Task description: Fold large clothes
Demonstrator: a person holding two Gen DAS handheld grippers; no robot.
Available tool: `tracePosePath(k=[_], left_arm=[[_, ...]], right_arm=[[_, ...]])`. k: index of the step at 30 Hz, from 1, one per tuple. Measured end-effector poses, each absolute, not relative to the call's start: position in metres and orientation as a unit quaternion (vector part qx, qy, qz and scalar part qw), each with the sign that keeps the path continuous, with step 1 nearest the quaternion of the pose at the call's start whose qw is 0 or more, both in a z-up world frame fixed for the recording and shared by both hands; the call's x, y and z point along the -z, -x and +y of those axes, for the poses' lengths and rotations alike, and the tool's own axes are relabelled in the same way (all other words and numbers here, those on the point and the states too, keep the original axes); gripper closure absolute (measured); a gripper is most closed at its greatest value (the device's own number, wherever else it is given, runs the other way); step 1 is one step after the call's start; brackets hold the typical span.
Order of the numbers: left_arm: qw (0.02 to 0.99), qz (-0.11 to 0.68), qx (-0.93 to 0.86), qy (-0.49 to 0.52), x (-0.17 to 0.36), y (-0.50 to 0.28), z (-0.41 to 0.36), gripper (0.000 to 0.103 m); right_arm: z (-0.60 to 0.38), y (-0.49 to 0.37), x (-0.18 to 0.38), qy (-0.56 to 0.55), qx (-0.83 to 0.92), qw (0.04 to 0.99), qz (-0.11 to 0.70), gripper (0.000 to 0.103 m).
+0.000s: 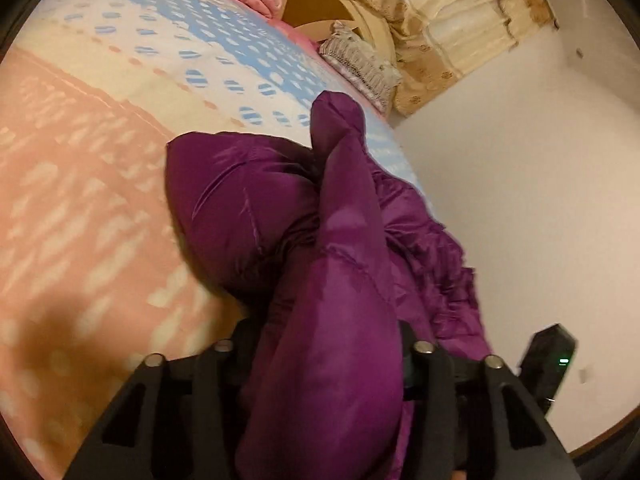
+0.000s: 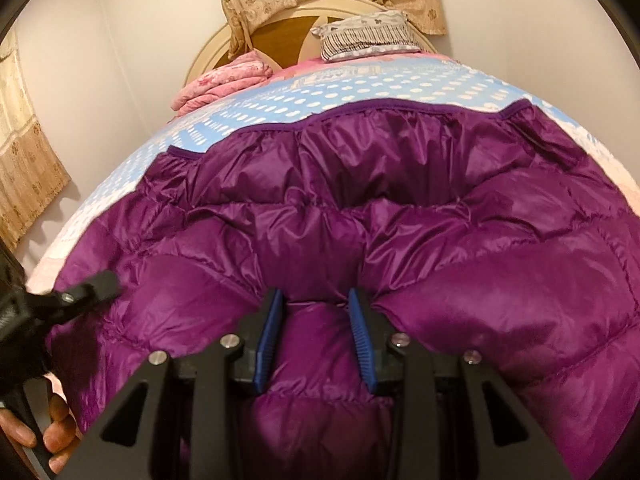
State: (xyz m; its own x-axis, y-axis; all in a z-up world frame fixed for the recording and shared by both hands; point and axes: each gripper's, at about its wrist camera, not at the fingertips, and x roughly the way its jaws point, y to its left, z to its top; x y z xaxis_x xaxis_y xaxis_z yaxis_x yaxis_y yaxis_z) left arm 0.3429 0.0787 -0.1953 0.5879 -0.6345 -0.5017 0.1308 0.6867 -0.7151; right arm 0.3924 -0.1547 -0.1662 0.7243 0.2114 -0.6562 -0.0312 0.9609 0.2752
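Observation:
A shiny purple padded jacket [image 2: 400, 184] lies spread across the bed, its hem toward the headboard. My right gripper [image 2: 318, 308] is shut on a puffed fold at the jacket's near edge, with both blue pads [image 2: 268, 332] pressing into the fabric. In the left wrist view, a bunched part of the purple jacket [image 1: 240, 200] runs up between the black arms of my left gripper [image 1: 326, 332] and hides its fingertips; the gripper looks closed on that bunch. The left gripper [image 2: 92, 284] also shows at the jacket's left edge in the right wrist view.
The bed sheet [image 1: 100, 184] is patterned in blue, cream and pink. A folded pink quilt [image 2: 224, 80] and a striped pillow [image 2: 368, 38] lie by the round headboard [image 2: 280, 36]. Beige curtains [image 2: 32, 152] hang on the white walls. A hand [image 2: 56, 432] holds the left gripper's handle.

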Motion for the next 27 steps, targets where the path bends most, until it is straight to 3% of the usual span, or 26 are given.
tracePosePath(k=[2,9,17,21,27], left_arm=[[0.834,0.376,0.247,0.32,0.184,-0.339,0.075,0.072],[0.834,0.333,0.314,0.308,0.121,-0.326,0.067,0.077],[0.911,0.303,0.263,0.097,0.035,-0.279,0.052,0.077],[0.928,0.289,0.234,0.023,0.029,-0.277,0.04,0.077],[0.912,0.308,0.269,0.003,0.053,-0.288,-0.003,0.077]], right_arm=[[-0.158,-0.394,0.167,-0.13,-0.07,0.918,0.368,0.065],[-0.16,-0.399,0.166,-0.196,-0.098,0.889,0.401,0.061],[-0.076,-0.375,0.161,-0.339,-0.278,0.787,0.435,0.064],[-0.041,-0.371,0.158,-0.328,-0.346,0.747,0.464,0.066],[-0.124,-0.345,0.123,-0.298,-0.279,0.818,0.406,0.066]])
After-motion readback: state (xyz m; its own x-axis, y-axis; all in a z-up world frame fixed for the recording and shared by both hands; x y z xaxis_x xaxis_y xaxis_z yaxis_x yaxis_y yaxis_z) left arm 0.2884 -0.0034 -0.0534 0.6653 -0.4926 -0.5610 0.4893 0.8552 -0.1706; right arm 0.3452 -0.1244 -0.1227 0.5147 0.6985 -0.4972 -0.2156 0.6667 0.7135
